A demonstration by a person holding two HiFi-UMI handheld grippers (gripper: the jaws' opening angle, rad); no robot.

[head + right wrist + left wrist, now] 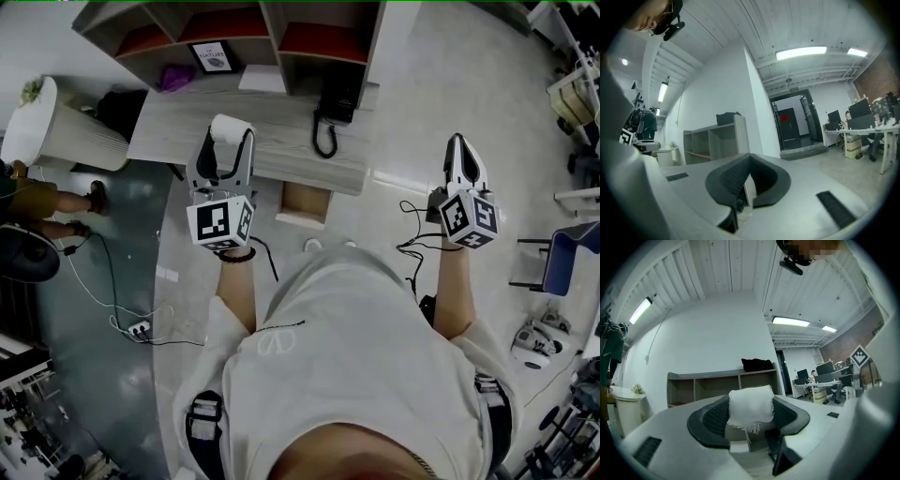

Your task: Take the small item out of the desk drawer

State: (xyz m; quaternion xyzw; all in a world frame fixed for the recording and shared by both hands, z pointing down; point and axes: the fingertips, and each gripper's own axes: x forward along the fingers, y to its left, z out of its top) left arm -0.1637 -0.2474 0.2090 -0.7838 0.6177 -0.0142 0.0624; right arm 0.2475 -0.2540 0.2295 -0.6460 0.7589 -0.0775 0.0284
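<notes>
White frayed cloth (751, 408) clamped between the ribbed dark pads of the left gripper (231, 133), jaws held part-way apart by the wad, loose threads hanging off its lower edge. Sits out of the drawer, raised in the air, and in the head view lies over the near part of the pale grey desk (164, 131). Well apart to the right, right gripper (459, 148) raised alongside, jaws pressed together with nothing between them. Just past the left gripper, to its lower right, pale wooden drawer (305, 204) pulled out from the desk's front edge. Further back on the desk top, black telephone (335, 103) with a coiled cord, sheet of paper (262, 79), and shelf unit (272, 28) holding a small framed picture (214, 56). Off to the left, white ribbed bin (66, 131) beside the desk
</notes>
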